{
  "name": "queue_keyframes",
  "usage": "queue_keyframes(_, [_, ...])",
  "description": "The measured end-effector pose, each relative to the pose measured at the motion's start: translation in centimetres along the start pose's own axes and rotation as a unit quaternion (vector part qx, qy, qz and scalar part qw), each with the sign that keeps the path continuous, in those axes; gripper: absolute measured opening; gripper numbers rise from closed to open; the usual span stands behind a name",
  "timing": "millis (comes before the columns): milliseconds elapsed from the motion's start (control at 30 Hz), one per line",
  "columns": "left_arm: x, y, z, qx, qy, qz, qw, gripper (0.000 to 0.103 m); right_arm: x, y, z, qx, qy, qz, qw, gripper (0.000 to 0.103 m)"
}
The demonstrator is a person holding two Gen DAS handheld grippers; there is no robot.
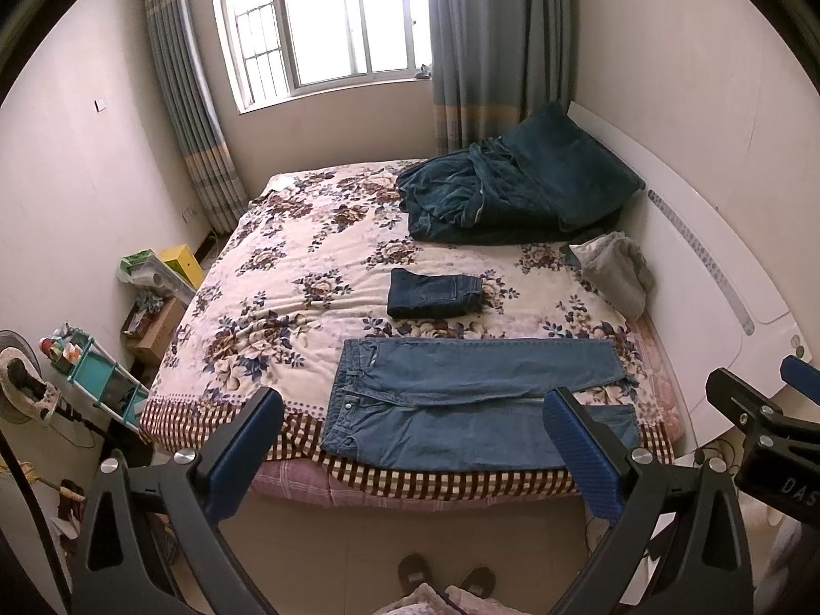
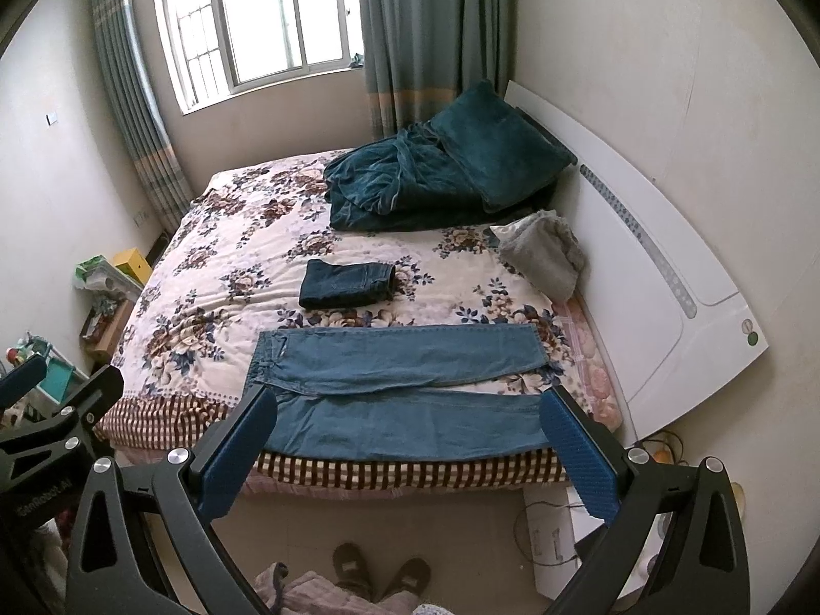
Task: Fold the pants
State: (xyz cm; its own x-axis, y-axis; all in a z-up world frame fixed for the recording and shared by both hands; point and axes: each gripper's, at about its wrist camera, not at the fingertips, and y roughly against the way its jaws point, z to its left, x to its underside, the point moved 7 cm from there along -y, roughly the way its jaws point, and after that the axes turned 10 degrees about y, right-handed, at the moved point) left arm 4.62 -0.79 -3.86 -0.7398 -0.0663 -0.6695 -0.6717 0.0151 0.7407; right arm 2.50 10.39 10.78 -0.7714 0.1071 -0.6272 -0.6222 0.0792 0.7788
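Your left tongs and right tongs both gaped wide and empty at the bottom of each frame. Light blue jeans lay flat near the bed edge at lower centre, a folded dark pair just above them.

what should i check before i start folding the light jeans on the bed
1. Left gripper open, holding nothing: ok.
2. Right gripper open, holding nothing: ok.
3. Light blue jeans spread flat at the near edge of the bed, legs side by side: ok.
4. Dark folded jeans apart from them, farther back: ok.
5. Grey cloth clear of the leg ends: ok.
6. Whether the far leg hem lies smooth: cannot tell.
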Motion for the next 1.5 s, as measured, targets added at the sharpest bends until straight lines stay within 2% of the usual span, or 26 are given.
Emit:
queue_keyframes(1000, [0.4, -0.4, 0.6, -0.008, 0.006, -0.002, 1.0, 0.103, 1.2, -0.5, 0.0, -0.005, 0.001, 0.003, 1.0, 0.103])
queue_keyframes(1200, [0.6, -2.3, 0.1, -0.028, 0.019, -0.015, 0.9993, 0.103, 1.1, -3.2, -0.8, -0.005, -0.008, 0.008, 1.0, 0.103])
queue_keyframes(1400, [1.1, -6.6, -1.2, -0.051, 0.034, -0.009, 0.9981, 0.103, 0.9, -9.3, -2.4, -0.015, -0.027, 0.04, 0.999, 0.103])
queue_keyframes(1500, [1.2, -9.8, -1.8, -0.059, 0.036, 0.007, 0.9976, 0.103, 0.7, -13.0, -3.5, -0.007, -0.03, 0.059, 0.998, 0.103])
